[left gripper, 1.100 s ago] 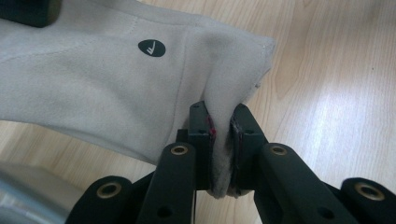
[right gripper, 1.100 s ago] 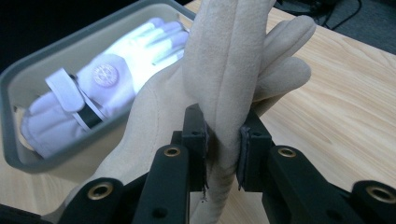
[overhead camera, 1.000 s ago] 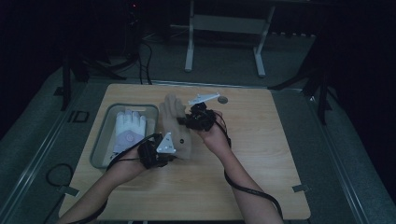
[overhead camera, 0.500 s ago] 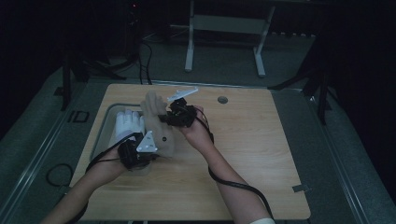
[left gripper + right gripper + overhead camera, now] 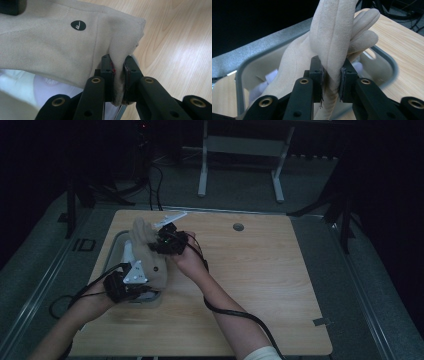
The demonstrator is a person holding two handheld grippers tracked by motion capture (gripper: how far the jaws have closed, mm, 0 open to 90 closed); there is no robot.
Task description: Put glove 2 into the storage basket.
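Over a wooden table (image 5: 260,285), both grippers' fingers clamp a beige glove (image 5: 150,255), seemingly above a tray (image 5: 390,65).

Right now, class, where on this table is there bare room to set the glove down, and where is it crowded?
Free: the table right of the right gripper, out to its right edge. Crowded: the left side, where the grey tray, the beige glove and the left gripper bunch together.

Small black oval logo patch (image 5: 78,25) with a pale tick-like mark, on beige glove (image 5: 50,47) near its cuff; mark not readable as letters. No other readable text, numbers or labels anywhere.
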